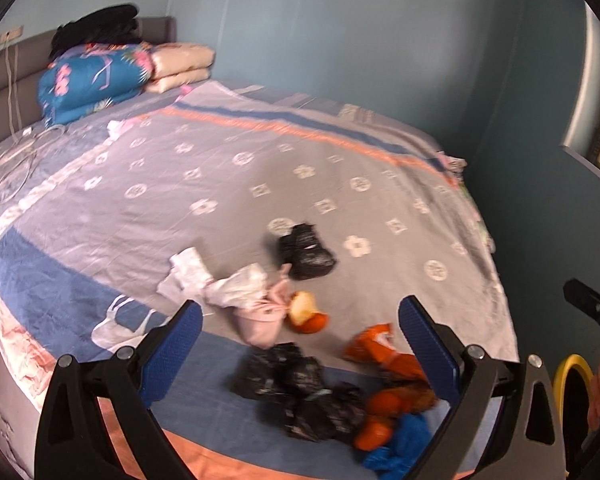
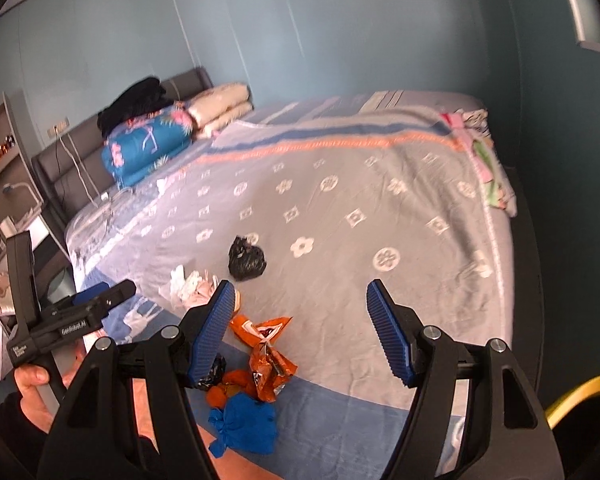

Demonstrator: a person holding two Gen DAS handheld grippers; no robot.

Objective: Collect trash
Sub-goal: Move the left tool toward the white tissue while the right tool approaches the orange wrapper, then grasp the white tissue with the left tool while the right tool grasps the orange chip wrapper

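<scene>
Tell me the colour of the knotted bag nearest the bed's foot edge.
Blue; the knotted bag shows best in the right wrist view.

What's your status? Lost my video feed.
Left gripper and right gripper open, empty, above the bed. Trash uncollected: orange wrapper, blue bag. Nothing blocking.

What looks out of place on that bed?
Rubbish is scattered near the bed's foot: black bags, white tissue, an orange wrapper, fruit peel and a blue bundle. Otherwise the cover lies tidy.
</scene>
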